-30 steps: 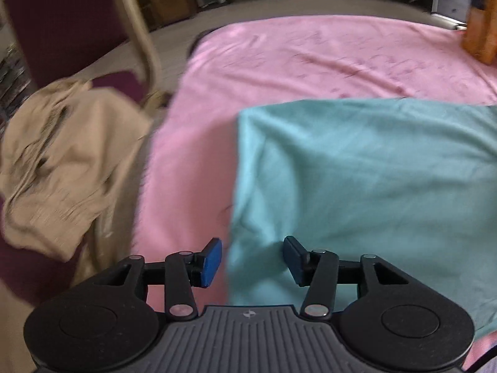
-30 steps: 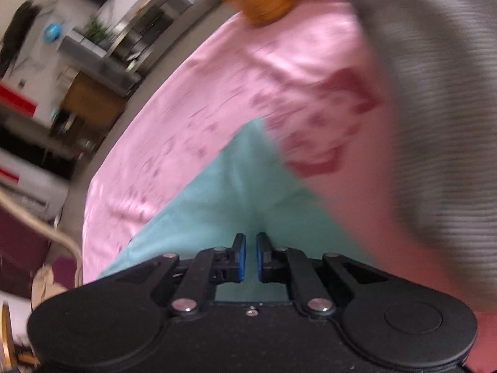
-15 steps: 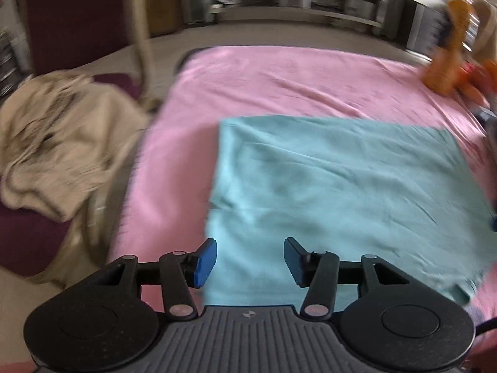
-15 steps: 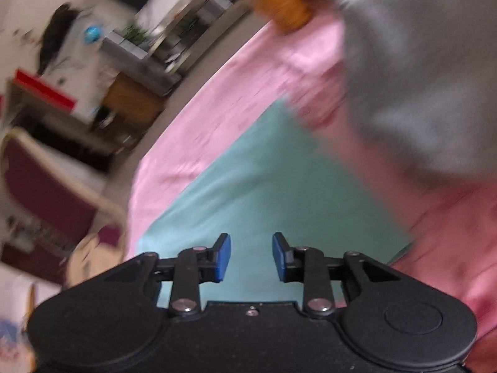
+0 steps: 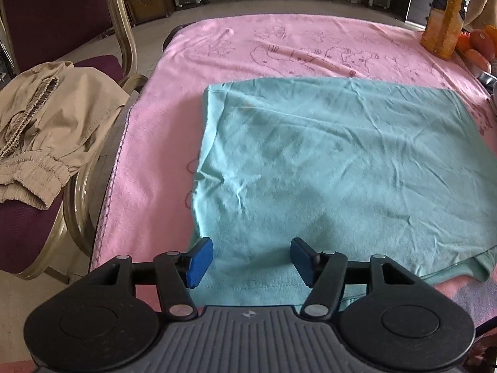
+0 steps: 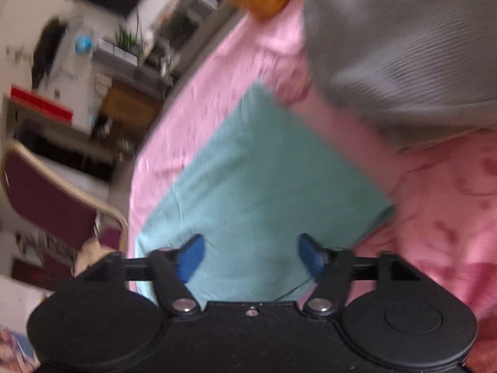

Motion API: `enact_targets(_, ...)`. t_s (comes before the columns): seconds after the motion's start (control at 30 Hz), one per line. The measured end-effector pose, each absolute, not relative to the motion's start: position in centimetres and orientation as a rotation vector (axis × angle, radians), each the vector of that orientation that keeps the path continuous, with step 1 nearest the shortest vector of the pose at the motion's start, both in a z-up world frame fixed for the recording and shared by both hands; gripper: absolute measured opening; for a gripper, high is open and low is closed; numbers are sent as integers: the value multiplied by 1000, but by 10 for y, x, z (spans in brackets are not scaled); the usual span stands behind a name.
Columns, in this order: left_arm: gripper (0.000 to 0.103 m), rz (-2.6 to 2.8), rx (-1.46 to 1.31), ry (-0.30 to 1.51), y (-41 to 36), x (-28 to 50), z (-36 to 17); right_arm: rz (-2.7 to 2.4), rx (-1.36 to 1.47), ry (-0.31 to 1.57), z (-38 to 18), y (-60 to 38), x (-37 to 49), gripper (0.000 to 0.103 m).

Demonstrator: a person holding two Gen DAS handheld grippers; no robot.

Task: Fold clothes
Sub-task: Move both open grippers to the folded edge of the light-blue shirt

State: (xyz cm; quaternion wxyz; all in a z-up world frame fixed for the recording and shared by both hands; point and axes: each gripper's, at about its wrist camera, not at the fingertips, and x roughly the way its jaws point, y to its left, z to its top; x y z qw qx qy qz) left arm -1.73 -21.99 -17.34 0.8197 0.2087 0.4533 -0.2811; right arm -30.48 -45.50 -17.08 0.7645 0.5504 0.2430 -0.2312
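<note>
The left claw (image 5: 251, 259) hung low over the near edge of the shirt (image 5: 335, 168). Its jaws were opening, with nothing pinched between them. The right claw (image 6: 251, 256) hung over the shirt (image 6: 257, 192) too, jaws opening and gripping nothing; that view was blurry. The teal shirt lay flat, folded into a wide block, on the pink cover (image 5: 279, 43) of the tabletop. Left of it, tan pants (image 5: 46, 124) sat heaped on a dark red chair (image 5: 46, 12). Past the shirt, at the far right, stood an orange bag (image 5: 444, 25). A grey cloth (image 6: 403, 46) lay to the right.
</note>
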Motion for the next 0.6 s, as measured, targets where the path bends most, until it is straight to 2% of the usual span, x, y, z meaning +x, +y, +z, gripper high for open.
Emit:
enact_targets(0.13, 62, -588, 459, 970, -220, -20, -174, -523, 1272, 526, -185, -449, -326, 68)
enact_targets(0.27, 65, -585, 470, 964, -220, -20, -174, -529, 1316, 511, -198, -450, -324, 54)
enact_targets(0.6, 69, -576, 461, 976, -220, -18, -173, -401, 1552, 487, -229, -444, -310, 52)
